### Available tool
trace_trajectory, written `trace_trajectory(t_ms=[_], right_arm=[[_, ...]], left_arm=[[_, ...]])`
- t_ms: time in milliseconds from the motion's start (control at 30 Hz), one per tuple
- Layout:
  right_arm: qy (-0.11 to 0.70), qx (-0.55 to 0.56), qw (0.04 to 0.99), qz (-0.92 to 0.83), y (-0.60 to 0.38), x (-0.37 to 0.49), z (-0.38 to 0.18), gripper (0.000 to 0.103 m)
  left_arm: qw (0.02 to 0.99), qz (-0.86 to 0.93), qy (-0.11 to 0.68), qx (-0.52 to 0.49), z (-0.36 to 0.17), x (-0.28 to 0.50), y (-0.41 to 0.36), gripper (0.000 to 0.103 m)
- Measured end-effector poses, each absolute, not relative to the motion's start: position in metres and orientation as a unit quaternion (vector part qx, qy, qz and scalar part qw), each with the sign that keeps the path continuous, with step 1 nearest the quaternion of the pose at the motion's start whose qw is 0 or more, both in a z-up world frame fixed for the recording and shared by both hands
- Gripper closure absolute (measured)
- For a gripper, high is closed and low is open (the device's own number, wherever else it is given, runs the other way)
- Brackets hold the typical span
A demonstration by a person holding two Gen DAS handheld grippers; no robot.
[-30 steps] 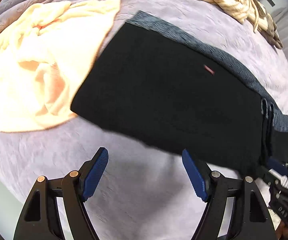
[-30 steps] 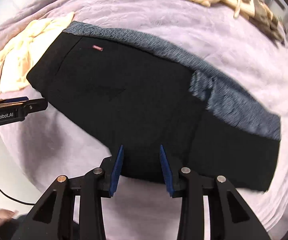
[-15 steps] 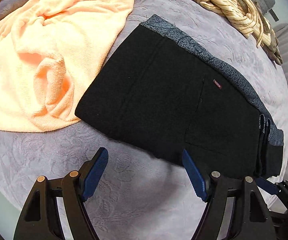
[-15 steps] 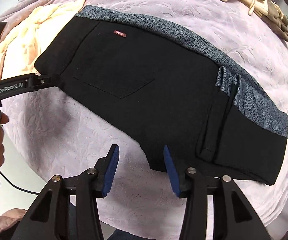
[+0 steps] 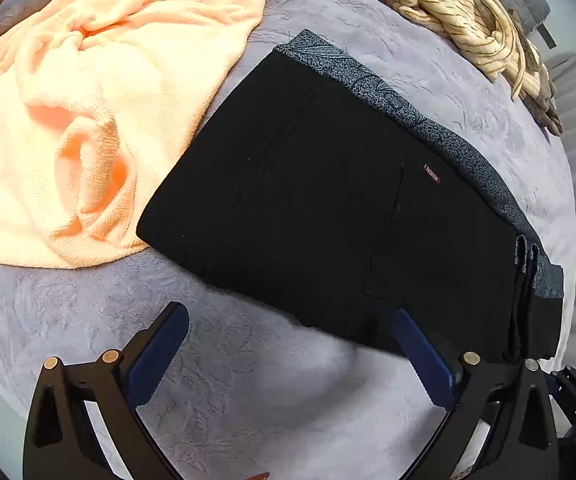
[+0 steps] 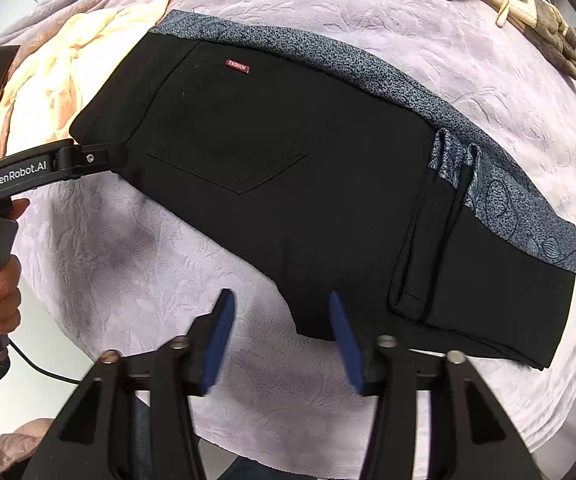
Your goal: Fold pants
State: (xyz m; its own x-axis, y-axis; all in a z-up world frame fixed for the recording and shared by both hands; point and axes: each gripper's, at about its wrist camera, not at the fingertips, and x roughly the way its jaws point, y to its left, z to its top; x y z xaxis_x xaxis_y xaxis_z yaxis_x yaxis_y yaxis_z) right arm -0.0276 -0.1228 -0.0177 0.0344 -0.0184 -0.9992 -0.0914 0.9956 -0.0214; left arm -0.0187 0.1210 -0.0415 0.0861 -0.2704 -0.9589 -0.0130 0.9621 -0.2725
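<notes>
Black pants [image 5: 328, 208] with a grey patterned waistband lie folded flat on the lilac bedspread [image 5: 247, 380]; they also show in the right wrist view [image 6: 308, 184], with a back pocket and small red label up. My left gripper [image 5: 290, 332] is open and empty, just in front of the pants' near edge. My right gripper [image 6: 279, 316] is open and empty, its right pad at the near edge of the fold. The left gripper's body [image 6: 43, 168] shows at the pants' left end in the right wrist view.
A peach towel [image 5: 79, 120] lies crumpled left of the pants, touching them. A cream striped garment [image 5: 468, 28] is bunched at the far right of the bed. The bed's near edge [image 6: 87, 360] runs below the grippers.
Both grippers have pulled back from the pants. The right gripper's jaws have opened wider and let go of the near edge. The pants lie still.
</notes>
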Motion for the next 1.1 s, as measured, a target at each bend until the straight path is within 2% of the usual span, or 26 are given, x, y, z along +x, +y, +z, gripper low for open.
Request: trace_trajectory(t_ms=[67,333,533,733,900,1100], right_arm=[[0.691,-0.037,0.721,0.028,-0.122,-0.029,-0.018,0.033],[0.698,-0.022,0.715,0.023,-0.134,-0.037,-0.020,0.033],[0.706,-0.014,0.707,0.021,-0.140,-0.045,-0.028,0.033],[0.707,-0.012,0.707,0.029,-0.135,-0.051,-0.034,0.033],[0.708,-0.010,0.705,0.033,-0.141,-0.048,-0.039,0.033],[0.692,0.002,0.721,0.034,-0.145,-0.047,-0.029,0.033]], left_arm=[[0.720,-0.095,0.674,-0.133,-0.045,-0.016,0.126,0.000],[0.704,-0.147,0.651,-0.243,-0.058,-0.012,0.155,0.000],[0.697,-0.180,0.636,-0.278,-0.054,-0.007,0.149,0.000],[0.688,-0.155,0.632,-0.321,-0.077,-0.006,0.150,0.000],[0.699,-0.151,0.623,-0.317,-0.073,0.005,0.142,0.000],[0.743,-0.199,0.573,-0.284,-0.031,0.005,0.121,0.000]])
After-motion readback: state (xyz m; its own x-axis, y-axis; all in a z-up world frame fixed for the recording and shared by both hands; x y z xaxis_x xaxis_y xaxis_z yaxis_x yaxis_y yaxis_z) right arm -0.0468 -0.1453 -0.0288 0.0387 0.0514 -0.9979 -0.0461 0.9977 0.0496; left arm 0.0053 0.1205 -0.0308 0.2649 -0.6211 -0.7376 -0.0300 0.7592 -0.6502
